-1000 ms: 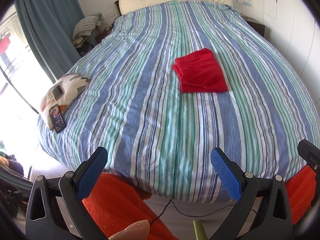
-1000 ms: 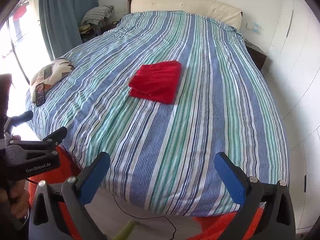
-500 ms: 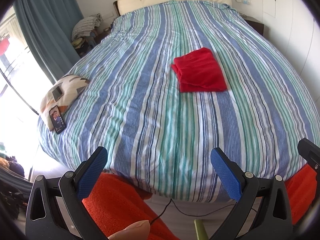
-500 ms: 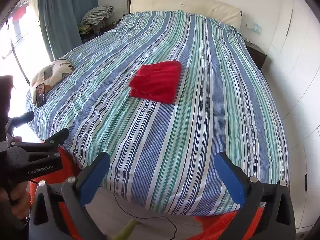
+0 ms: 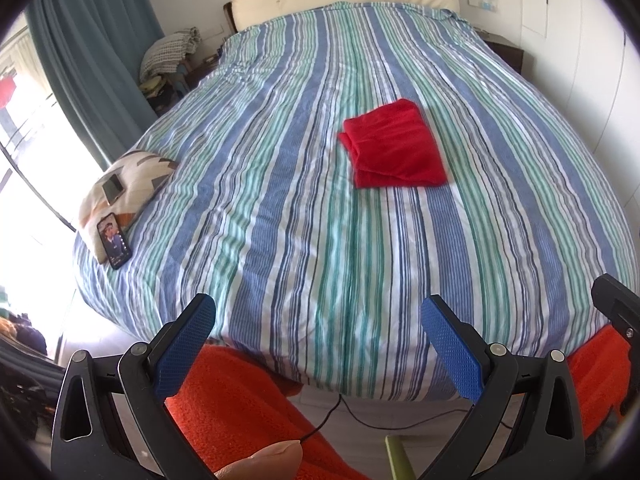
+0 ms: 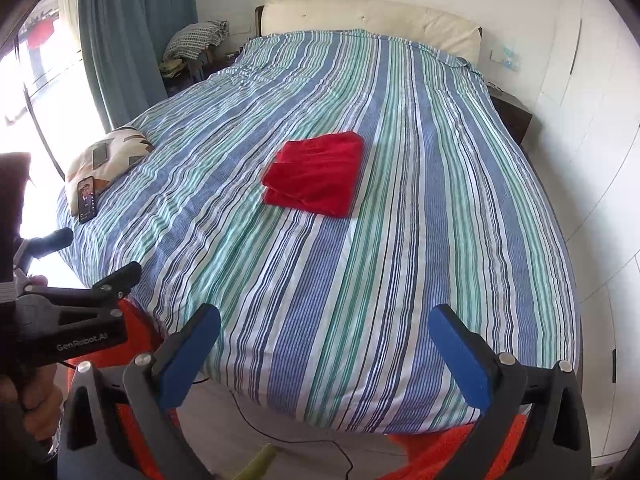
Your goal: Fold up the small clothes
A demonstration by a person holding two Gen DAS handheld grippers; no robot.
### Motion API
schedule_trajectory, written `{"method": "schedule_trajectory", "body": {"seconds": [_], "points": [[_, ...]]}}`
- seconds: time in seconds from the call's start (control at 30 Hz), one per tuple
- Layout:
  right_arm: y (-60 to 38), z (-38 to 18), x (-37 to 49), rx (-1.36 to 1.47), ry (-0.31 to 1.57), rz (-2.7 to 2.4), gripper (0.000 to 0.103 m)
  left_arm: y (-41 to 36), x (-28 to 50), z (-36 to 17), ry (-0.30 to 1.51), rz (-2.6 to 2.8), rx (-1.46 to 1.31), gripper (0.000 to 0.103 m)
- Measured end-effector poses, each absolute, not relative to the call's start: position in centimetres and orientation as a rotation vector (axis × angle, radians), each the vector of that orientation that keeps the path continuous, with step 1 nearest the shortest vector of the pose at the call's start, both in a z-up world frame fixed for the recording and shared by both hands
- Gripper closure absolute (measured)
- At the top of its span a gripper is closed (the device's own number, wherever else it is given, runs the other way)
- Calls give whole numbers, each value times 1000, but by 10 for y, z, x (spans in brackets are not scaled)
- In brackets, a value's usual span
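A red garment [image 5: 394, 150] lies folded into a neat rectangle in the middle of the striped bed [image 5: 280, 220]; it also shows in the right wrist view [image 6: 316, 174]. My left gripper [image 5: 318, 344] is open and empty, held off the foot of the bed, well short of the garment. My right gripper [image 6: 326, 352] is open and empty too, also back at the foot of the bed. The left gripper's body [image 6: 72, 316] shows at the left edge of the right wrist view.
A patterned cushion [image 5: 124, 184] with a phone [image 5: 114, 240] leaning on it sits at the bed's left edge. An orange fuzzy fabric [image 5: 240, 412] and a black cable [image 5: 360, 412] lie below the bed's foot. Curtain [image 5: 92, 48] at left, nightstand [image 6: 514, 116] at right.
Both grippers have drifted very slightly; the view of the bed shifts a little. The red garment lies still and both grippers stay open.
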State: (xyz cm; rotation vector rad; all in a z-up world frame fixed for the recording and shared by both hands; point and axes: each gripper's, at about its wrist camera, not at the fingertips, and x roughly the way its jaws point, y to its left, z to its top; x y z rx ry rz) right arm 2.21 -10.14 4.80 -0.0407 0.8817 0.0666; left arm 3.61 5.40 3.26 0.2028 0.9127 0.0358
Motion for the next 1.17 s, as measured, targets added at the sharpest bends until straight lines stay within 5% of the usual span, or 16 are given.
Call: {"method": "schedule_trajectory", "body": {"seconds": [1.17], "points": [[-104, 44, 16, -35, 892, 59, 0, 50, 19, 47, 853, 3, 196, 0]]}}
